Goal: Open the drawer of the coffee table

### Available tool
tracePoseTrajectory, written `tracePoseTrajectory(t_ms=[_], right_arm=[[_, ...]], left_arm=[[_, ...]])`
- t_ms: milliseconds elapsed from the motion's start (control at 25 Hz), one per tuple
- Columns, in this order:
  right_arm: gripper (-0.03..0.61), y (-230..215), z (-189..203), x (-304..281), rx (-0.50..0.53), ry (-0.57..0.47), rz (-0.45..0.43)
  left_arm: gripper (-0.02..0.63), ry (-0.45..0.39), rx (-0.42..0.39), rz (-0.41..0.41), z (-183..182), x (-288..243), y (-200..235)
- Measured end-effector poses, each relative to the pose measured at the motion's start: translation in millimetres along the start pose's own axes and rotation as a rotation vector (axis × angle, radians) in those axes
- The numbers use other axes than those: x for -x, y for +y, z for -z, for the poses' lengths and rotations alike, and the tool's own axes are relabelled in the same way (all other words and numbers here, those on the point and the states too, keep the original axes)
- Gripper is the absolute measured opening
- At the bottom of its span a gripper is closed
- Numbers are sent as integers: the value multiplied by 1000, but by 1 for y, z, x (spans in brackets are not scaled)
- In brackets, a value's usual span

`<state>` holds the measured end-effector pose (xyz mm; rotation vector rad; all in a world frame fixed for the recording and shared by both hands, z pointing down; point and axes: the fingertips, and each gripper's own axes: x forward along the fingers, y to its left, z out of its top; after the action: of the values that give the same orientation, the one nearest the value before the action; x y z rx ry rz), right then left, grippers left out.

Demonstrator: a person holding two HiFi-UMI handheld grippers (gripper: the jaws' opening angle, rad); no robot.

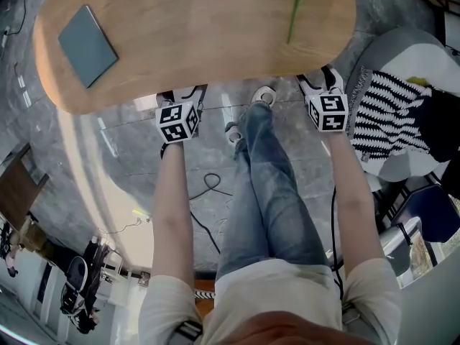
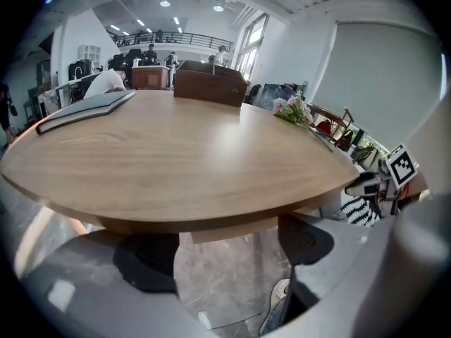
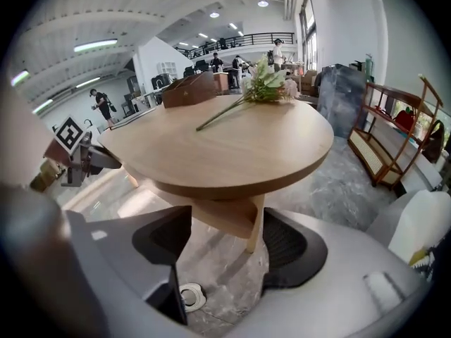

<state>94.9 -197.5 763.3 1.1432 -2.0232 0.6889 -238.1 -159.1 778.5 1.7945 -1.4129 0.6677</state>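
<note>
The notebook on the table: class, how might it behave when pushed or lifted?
The notebook lies flat on the smooth table, so it would probably slide, not roll or tip. It looks thin, so likely light, perhaps flexing if lifted.

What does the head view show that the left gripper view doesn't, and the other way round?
Only the head view: the person's white shirt, the black cable on the floor, and the marker cube on the left gripper. Only the left gripper view: that gripper's own jaws, apart with nothing between them, the people at desks behind, and the ceiling lights. Both: the wooden tabletop, the grey book, the striped fabric and the right gripper.
</note>
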Motion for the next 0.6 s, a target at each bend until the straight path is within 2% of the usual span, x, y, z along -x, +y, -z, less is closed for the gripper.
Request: tracePoseTrajectory(t_ms=[120,160,600], right_arm=[[304,3,-5,-4,9,5,-22],[305,3,-5,-4,7,6,-23],[299,3,-5,-4,-18,20,-18]], left_arm=[[431,6,5,0,0,0,-4],[400,6,5,3,0,0,-5],[400,26,17,3,0,0,-7]])
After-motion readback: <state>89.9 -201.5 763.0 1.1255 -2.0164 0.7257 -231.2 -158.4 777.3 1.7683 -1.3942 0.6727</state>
